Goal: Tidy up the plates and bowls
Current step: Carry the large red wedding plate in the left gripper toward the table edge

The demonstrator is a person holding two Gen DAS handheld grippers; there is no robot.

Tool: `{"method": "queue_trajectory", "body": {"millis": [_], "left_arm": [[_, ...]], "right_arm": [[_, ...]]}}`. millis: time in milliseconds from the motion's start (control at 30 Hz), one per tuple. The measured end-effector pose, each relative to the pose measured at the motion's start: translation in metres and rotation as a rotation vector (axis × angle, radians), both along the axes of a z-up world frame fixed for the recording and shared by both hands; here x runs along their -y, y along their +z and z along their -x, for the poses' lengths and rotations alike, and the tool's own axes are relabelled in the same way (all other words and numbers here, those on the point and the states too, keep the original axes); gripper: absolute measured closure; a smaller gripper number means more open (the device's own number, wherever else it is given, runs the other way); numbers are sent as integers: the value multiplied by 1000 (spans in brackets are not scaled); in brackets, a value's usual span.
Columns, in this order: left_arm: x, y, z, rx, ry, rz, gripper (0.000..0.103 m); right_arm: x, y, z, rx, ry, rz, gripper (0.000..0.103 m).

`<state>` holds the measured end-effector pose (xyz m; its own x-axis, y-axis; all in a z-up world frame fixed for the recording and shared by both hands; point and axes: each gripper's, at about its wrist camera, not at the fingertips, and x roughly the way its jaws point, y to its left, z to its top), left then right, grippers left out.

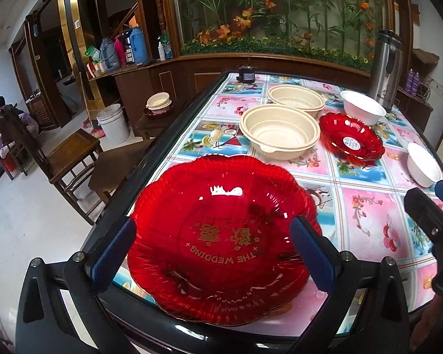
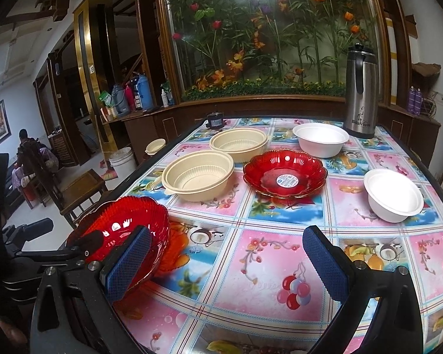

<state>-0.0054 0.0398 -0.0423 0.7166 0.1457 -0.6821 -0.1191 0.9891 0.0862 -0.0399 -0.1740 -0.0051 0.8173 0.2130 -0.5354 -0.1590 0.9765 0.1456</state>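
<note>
plate (image 1: 221, 236), red, lies between the left hand-held gripper (image 1: 212, 253) fingers.

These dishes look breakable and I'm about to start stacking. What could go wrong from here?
1. The big red plate sits close to the table edge, under the open left tool; a nudge could push it off toward the floor.
2. It looks glossy and scalloped, so a rim grip may slip.
3. The right tool hangs open over bare tablecloth; reaching for the small red plate could knock the near white bowl.
</note>
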Motion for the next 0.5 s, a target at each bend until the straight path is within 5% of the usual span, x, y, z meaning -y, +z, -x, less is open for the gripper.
{"method": "queue_trajectory", "body": {"millis": [500], "left_arm": [[-15, -20, -1, -41, 37, -9, 0]], "right_arm": [[-15, -6, 1, -11, 46, 12, 0]]}}
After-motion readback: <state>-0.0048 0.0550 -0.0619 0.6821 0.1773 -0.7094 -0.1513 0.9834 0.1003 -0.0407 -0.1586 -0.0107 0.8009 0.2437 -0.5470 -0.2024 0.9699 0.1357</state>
